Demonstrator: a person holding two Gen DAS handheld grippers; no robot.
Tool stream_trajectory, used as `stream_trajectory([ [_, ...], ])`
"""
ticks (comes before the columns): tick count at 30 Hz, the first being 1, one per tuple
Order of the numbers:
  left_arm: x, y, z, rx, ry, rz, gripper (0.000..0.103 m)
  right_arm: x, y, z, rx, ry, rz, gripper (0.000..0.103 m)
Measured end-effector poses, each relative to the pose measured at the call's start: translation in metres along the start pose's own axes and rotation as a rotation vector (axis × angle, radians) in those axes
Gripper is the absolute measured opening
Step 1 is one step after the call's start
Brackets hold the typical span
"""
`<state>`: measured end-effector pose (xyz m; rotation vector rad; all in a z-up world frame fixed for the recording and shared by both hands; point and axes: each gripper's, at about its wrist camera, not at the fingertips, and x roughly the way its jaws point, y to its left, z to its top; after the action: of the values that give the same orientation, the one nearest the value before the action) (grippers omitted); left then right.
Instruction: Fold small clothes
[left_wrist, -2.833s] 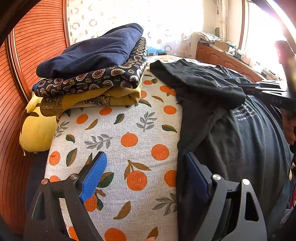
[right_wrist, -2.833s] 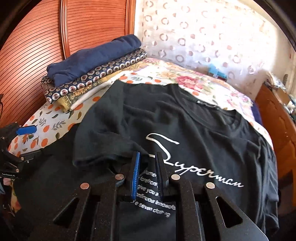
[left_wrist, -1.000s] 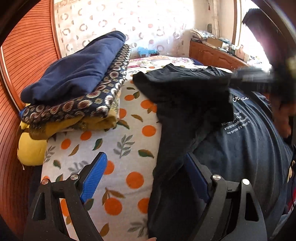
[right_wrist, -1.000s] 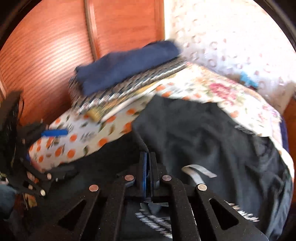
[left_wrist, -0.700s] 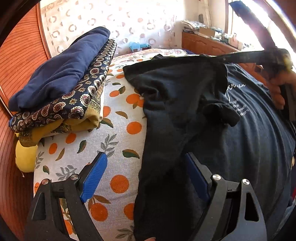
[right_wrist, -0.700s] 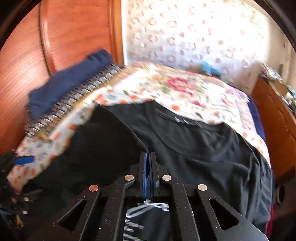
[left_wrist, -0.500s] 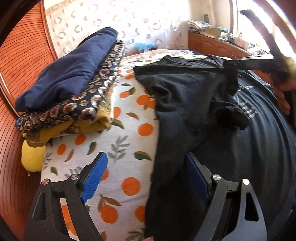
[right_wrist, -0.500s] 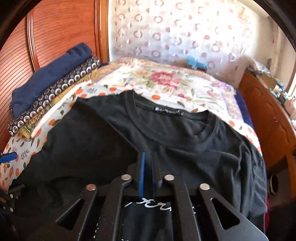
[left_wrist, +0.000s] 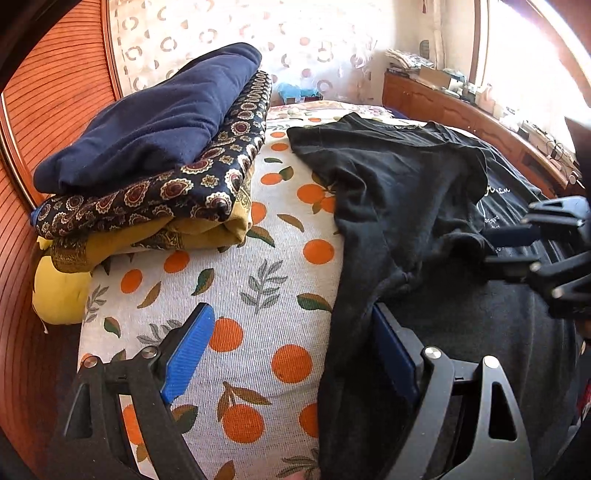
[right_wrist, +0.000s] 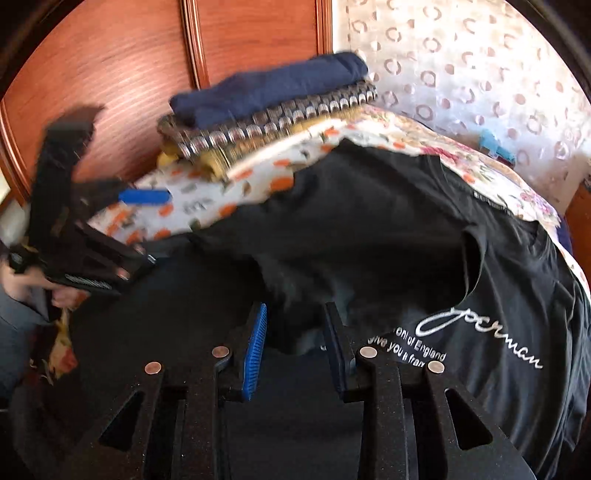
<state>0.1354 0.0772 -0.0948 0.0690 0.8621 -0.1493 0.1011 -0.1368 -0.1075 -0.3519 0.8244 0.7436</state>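
Both of my black two-finger tools with blue pads are sitting over the bed, and both are standing apart with nothing between their pads. My left tool (left_wrist: 291, 350) is spread wide, its left finger hovering over the white bedsheet printed with oranges and leaves (left_wrist: 258, 280) and its right finger lying against the side edge of the black cotton T-shirt with white lettering (left_wrist: 406, 192). My right tool (right_wrist: 295, 343) is parted more narrowly, its fingers flanking the bunched end of the shirt's sleeve, which is lying folded inward across the chest. I am seeing that shirt (right_wrist: 369, 229) spread front-up on the bed, collar toward the patterned curtain. A stack of folded clothes, navy on top, then paisley, then mustard (left_wrist: 155, 162), is resting on the sheet beside the shirt, against the reddish wooden panel (left_wrist: 55, 92).
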Motion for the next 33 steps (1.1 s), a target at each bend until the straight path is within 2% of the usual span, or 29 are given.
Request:
stream_trajectory([
  [2,0.0,0.001,-0.001,-0.007,0.002,-0.007,0.086,0.002,-0.003,0.003,-0.006,0.003,-0.011,0.031],
  [3,0.0,0.002,-0.001,-0.011,0.004,-0.012,0.086,0.0,-0.002,0.001,-0.012,0.01,-0.009,0.025],
  [4,0.001,0.003,-0.001,-0.017,0.007,-0.019,0.086,0.0,-0.003,-0.001,-0.019,0.013,-0.011,0.007],
  [9,0.002,0.006,-0.001,-0.021,0.008,-0.027,0.086,-0.031,-0.007,-0.006,-0.041,0.005,0.027,0.007],
  [10,0.002,0.005,-0.001,-0.019,0.008,-0.028,0.086,-0.026,-0.01,0.005,-0.038,0.012,0.027,0.007],
  [14,0.002,0.007,-0.002,-0.031,0.008,-0.025,0.086,-0.034,-0.011,-0.007,-0.002,0.021,0.036,0.007],
  [15,0.0,0.008,-0.002,-0.036,0.005,-0.024,0.086,-0.037,-0.012,-0.009,0.011,0.014,0.041,0.01],
  [17,-0.005,0.007,-0.005,-0.038,-0.009,0.005,0.086,-0.041,-0.014,-0.012,0.032,0.0,0.025,0.025],
  [19,-0.011,0.004,-0.005,-0.024,-0.026,0.022,0.086,-0.051,-0.022,-0.019,0.072,-0.031,0.03,0.027],
  [20,-0.016,0.001,-0.004,-0.024,-0.039,0.02,0.086,-0.056,-0.026,-0.022,0.088,-0.044,0.029,0.031],
  [23,-0.031,-0.007,0.0,-0.027,-0.082,-0.001,0.086,-0.067,-0.037,-0.033,0.119,-0.078,-0.051,0.046],
  [28,-0.047,-0.042,0.015,0.019,-0.134,-0.084,0.086,-0.088,-0.067,-0.057,0.218,-0.113,-0.145,0.049],
  [33,-0.034,-0.08,0.031,0.075,-0.114,-0.143,0.086,-0.109,-0.085,-0.084,0.3,-0.11,-0.238,0.05],
])
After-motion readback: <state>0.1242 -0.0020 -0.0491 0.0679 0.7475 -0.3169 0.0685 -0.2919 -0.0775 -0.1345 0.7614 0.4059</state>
